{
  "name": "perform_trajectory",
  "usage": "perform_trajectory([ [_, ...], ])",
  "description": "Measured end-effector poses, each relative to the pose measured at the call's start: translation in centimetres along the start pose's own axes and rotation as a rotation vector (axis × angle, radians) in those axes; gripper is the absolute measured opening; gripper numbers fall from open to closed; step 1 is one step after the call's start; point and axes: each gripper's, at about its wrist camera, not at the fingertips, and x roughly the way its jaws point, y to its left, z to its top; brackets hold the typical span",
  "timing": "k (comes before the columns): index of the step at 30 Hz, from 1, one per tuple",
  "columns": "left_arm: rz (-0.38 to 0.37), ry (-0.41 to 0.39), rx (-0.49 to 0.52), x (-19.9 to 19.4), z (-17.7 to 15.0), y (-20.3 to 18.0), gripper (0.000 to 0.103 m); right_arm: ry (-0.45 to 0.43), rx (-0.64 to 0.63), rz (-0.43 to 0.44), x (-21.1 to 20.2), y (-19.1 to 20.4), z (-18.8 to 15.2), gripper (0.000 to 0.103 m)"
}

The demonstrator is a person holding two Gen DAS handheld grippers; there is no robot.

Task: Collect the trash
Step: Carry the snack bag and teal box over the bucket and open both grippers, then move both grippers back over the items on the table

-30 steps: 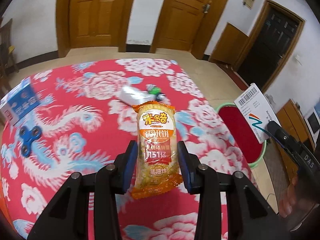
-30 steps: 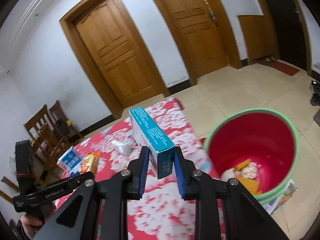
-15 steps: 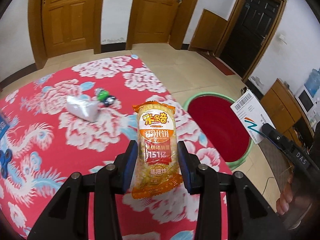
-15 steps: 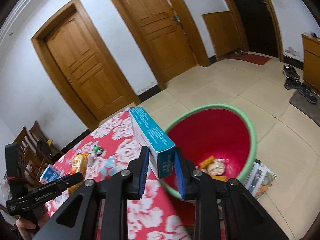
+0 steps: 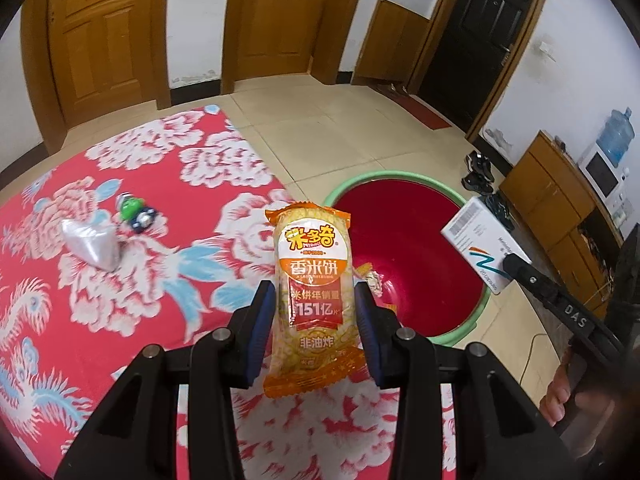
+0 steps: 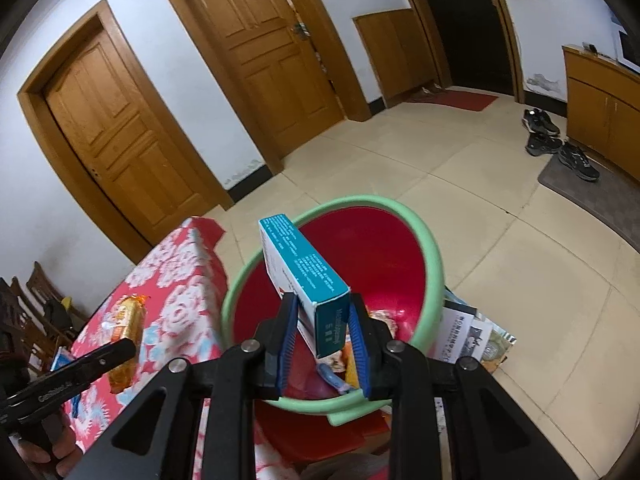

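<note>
Both my hands have swung from the table toward the red bin (image 6: 400, 216) on the floor to its right. My right gripper (image 6: 323, 330), clamped on a teal box (image 6: 304, 276), now hangs over the bin. My left gripper (image 5: 316, 328) pinches a snack packet (image 5: 312, 300) near the rim. A foil wrapper (image 5: 92, 242) and a toy (image 5: 136, 214) remain on the table; nothing blocks the drop.

Left gripper (image 5: 314, 316), right gripper (image 6: 322, 338): both clamped.
</note>
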Motion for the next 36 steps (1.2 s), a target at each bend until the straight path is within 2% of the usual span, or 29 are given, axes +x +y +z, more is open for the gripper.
perform_trajectory([
  [11,-0.03,0.031,0.063,2.6,0.5,-2.6,0.041,0.003,0.037,-0.014,0.8,-1.7,0.4,0.031],
  [14,-0.037,0.05,0.084,3.5,0.5,-3.6,0.041,-0.002,0.031,-0.012,0.3,-1.6,0.4,0.039],
  [19,-0.058,0.083,0.117,5.1,0.4,-5.0,0.041,-0.025,0.006,-0.013,-0.7,-1.1,0.4,0.044],
  [22,-0.06,0.118,0.133,5.9,0.3,-5.6,0.041,-0.032,0.007,-0.015,-1.0,-1.0,0.4,0.053],
  [24,-0.062,0.127,0.139,6.2,0.1,-6.0,0.044,-0.033,0.017,-0.014,-1.0,-1.1,0.3,0.056],
  [28,-0.049,0.116,0.15,5.9,0.0,-6.3,0.052,-0.028,0.037,-0.011,-0.9,-1.5,0.2,0.061],
  [36,-0.03,0.092,0.112,4.6,0.2,-4.8,0.052,-0.01,0.046,0.012,-0.8,-1.6,-0.1,0.076],
])
